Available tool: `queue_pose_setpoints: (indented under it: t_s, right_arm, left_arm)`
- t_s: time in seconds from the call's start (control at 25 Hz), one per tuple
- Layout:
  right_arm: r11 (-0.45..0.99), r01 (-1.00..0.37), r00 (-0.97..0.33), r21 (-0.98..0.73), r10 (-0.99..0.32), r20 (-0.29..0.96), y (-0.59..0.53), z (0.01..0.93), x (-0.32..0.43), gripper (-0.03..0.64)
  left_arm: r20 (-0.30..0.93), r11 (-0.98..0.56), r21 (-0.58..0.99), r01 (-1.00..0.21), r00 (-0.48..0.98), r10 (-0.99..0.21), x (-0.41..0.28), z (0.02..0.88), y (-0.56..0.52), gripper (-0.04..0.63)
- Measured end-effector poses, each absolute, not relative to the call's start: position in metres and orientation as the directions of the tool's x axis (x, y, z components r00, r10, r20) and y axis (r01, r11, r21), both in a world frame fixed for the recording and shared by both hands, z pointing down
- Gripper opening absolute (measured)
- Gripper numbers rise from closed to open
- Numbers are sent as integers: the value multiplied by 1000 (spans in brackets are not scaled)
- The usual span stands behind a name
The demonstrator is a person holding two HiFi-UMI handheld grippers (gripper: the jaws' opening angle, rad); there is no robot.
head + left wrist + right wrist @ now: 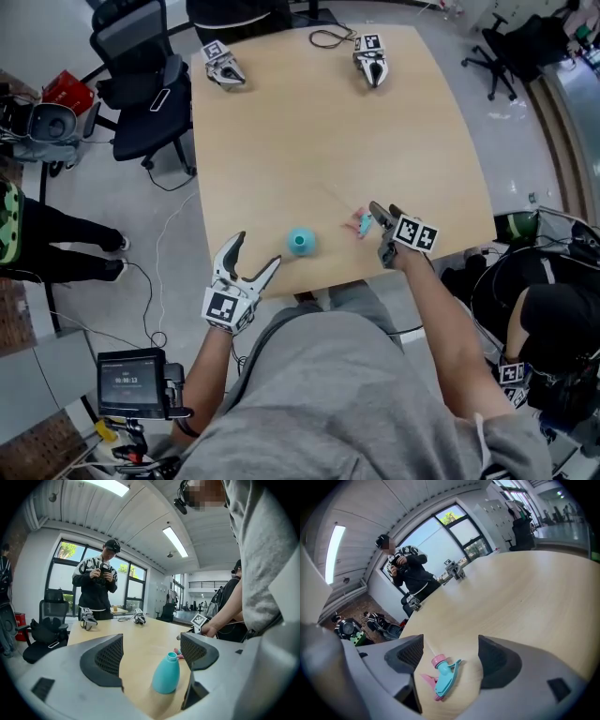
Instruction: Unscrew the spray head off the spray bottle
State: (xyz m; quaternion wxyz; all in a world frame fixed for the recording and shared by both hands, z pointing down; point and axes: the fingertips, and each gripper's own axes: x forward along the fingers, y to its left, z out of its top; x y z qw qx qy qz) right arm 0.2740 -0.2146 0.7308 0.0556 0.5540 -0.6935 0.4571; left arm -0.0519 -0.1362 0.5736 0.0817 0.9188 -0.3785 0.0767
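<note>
Found the right tool (450, 656) spread wide and gripping nothing, with the pink-and-teal plastic spray head (443, 679) lying on its side on the pale wooden counter (309, 122), in the gap between the jaws and touched by neither pad. Saw the left tool (151, 648) likewise wide and empty, held near the teal plastic bottle (166, 674) without contact. Noted the bottle standing upright near the counter's near edge, its neck bare and open at the top. Placed the spray head just to the right of the bottle in the head view, close by but clearly apart from it. Judged the unscrewing itself finished, going by the head off the neck and resting free on the wood. Judged little or nothing left to do, save perhaps drawing both tools clear. Noticed, farther out, two spare tools (223, 67) resting at the far edge of the counter, and a person (97, 590) standing beyond it with something held up in both hands.
</note>
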Motion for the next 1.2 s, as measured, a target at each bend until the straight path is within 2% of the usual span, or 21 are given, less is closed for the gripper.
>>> queue_pose_setpoints:
  t_s: [0.24, 0.4, 0.44, 0.52, 0.56, 0.6, 0.68, 0.76, 1.0, 1.2]
  right_arm:
    - [-29, -831, -320, -555, -791, 521, -222, 686, 293, 345]
    - [31, -852, -316, -522, -826, 467, -219, 631, 291, 338]
    - [50, -858, -316, -512, -836, 449, -219, 619, 290, 304]
    - [99, -865, -324, -491, -858, 399, -218, 594, 287, 102]
    - [134, -863, -340, -488, -867, 363, -217, 579, 282, 38]
    - [175, -856, -363, -487, -873, 325, -216, 560, 275, 13]
    - [265, -844, -415, -466, -873, 256, -212, 519, 257, 6]
    - [352, -846, -456, -399, -867, 203, -206, 480, 239, 6]
    - [582, -797, -601, -160, -791, 115, -177, 388, 180, 6]
    - [707, -702, -706, 77, -707, 54, -139, 307, 122, 6]
  left_arm:
    - [175, -673, 88, -734, 677, -715, -66, 556, -139, 376]
    - [141, -660, 104, -744, 668, -731, -79, 534, -137, 325]
    - [131, -659, 105, -744, 668, -733, -81, 529, -139, 294]
    - [110, -660, 104, -744, 668, -736, -83, 518, -143, 219]
    - [100, -661, 102, -743, 669, -737, -83, 512, -145, 186]
    - [88, -662, 100, -743, 669, -738, -83, 504, -147, 156]
    - [61, -664, 96, -742, 670, -740, -82, 485, -152, 64]
    - [31, -669, 96, -737, 674, -738, -79, 464, -157, 12]
    - [-15, -691, 124, -712, 695, -718, -78, 400, -172, 3]
    - [-61, -714, 45, -699, 711, -700, -80, 334, -176, 3]
